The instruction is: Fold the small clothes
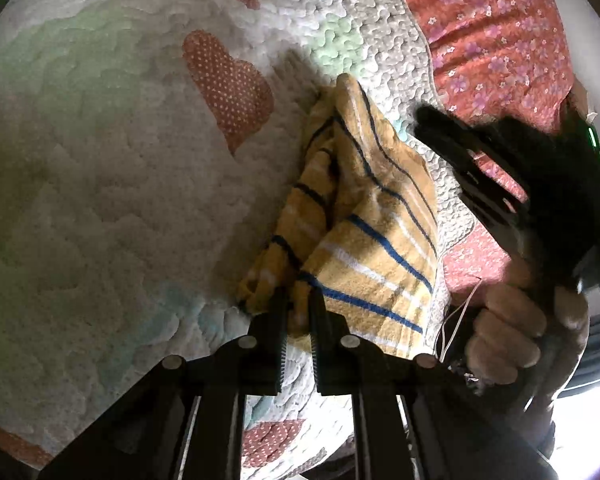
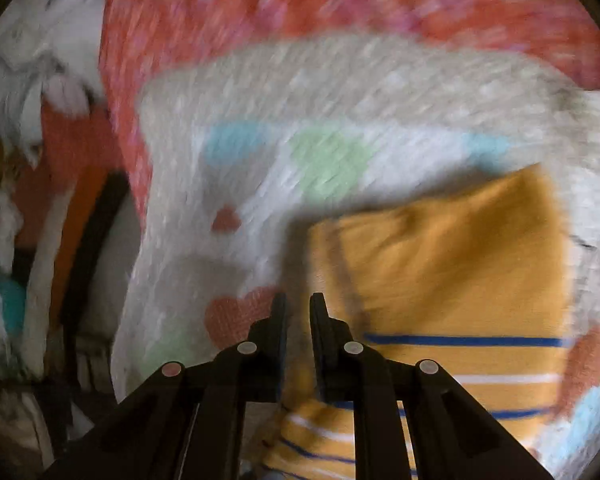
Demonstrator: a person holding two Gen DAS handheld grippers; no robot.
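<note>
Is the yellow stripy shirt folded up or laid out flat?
Neither: the yellow striped shirt hangs bunched, pinched in the left gripper above the quilt.

Left gripper (image 1: 298, 312) at 6 o'clock in its own view, fingers nearly closed, pinching a fold of striped yellow cloth (image 1: 364, 240) between the pads. Right gripper (image 2: 298, 312) at 6 o'clock in its view, fingers close together with a narrow gap, nothing seen clamped. Seen from the left wrist at 3 o'clock: right gripper blurred, right hand (image 1: 512, 336) wrapped around its handle at 4 o'clock.
</note>
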